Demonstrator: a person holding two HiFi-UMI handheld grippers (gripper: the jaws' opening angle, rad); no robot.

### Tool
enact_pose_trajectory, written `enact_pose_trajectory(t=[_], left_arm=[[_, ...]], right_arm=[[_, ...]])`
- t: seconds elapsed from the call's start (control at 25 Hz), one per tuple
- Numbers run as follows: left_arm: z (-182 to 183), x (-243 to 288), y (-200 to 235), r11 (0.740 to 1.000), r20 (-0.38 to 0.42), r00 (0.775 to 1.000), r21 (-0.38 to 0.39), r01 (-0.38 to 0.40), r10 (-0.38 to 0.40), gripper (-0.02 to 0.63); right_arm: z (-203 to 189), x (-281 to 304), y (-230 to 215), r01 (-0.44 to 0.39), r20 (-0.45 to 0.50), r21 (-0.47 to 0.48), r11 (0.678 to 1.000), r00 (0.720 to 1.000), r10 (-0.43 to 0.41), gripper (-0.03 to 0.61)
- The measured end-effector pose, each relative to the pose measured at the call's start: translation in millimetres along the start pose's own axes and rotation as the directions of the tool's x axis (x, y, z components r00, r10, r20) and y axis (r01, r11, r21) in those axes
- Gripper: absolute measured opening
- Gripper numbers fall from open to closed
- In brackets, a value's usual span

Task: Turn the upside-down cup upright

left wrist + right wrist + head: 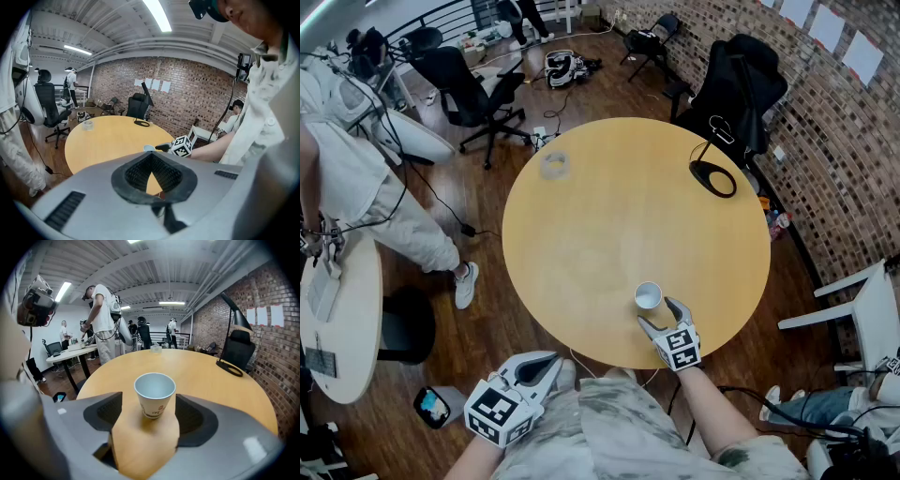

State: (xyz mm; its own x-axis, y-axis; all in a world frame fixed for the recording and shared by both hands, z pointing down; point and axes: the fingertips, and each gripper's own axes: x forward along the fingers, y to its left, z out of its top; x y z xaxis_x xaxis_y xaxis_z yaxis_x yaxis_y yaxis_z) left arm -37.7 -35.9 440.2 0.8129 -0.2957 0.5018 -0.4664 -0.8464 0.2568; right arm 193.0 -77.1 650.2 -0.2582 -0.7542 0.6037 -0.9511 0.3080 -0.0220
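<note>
A white paper cup [648, 296] stands upright, mouth up, on the round wooden table [609, 216] near its front edge. My right gripper [664, 317] is open just behind it. In the right gripper view the cup [154, 401] stands between the two dark pads, apart from both. My left gripper [539, 367] hangs below the table's front edge, close to my body, with its jaws together and nothing in them. From the left gripper view, the cup [149, 148] and the right gripper [164, 147] show small beyond the jaws.
A black lamp base [713, 177] sits at the table's far right, a small clear object [554, 165] at its far left. Black office chairs [469, 89] [741, 80] stand behind. A person [356, 178] and a white table [337, 328] are at the left, a white chair [862, 309] at the right.
</note>
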Motion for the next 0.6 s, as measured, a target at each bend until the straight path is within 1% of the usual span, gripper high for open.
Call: enact_pose_trajectory(t=[0.12,0.28,0.36,0.44,0.48,0.6], left_arm=[[0,7,2,1.000,-0.016,1.000,0.010,-0.021,0.021,0.006],[3,8,4,0.999,-0.012,0.999,-0.005,-0.051,0.051,0.006],[5,9,0,0.998,-0.009,0.998,-0.007,-0.058,0.058,0.006],[7,11,-2,0.998,-0.007,0.998,-0.007,-0.066,0.066,0.006],[9,13,-2,0.998,-0.006,0.998,-0.005,-0.070,0.070,0.006],[11,17,1,0.997,-0.008,0.997,0.001,-0.078,0.078,0.006]], right_arm=[[0,16,-9,-0.004,-0.007,-0.017,1.000,1.000,0.004,0.376],[-9,38,-12,-0.025,-0.025,-0.028,0.999,0.999,0.024,0.380],[-9,43,-12,-0.044,-0.024,-0.042,0.998,0.999,0.043,0.371],[-8,44,-14,-0.057,-0.020,-0.049,0.997,0.998,0.056,0.322],[-8,44,-15,-0.062,-0.019,-0.051,0.997,0.998,0.062,0.309],[-5,40,-18,-0.079,-0.025,-0.072,0.994,0.997,0.077,0.307]])
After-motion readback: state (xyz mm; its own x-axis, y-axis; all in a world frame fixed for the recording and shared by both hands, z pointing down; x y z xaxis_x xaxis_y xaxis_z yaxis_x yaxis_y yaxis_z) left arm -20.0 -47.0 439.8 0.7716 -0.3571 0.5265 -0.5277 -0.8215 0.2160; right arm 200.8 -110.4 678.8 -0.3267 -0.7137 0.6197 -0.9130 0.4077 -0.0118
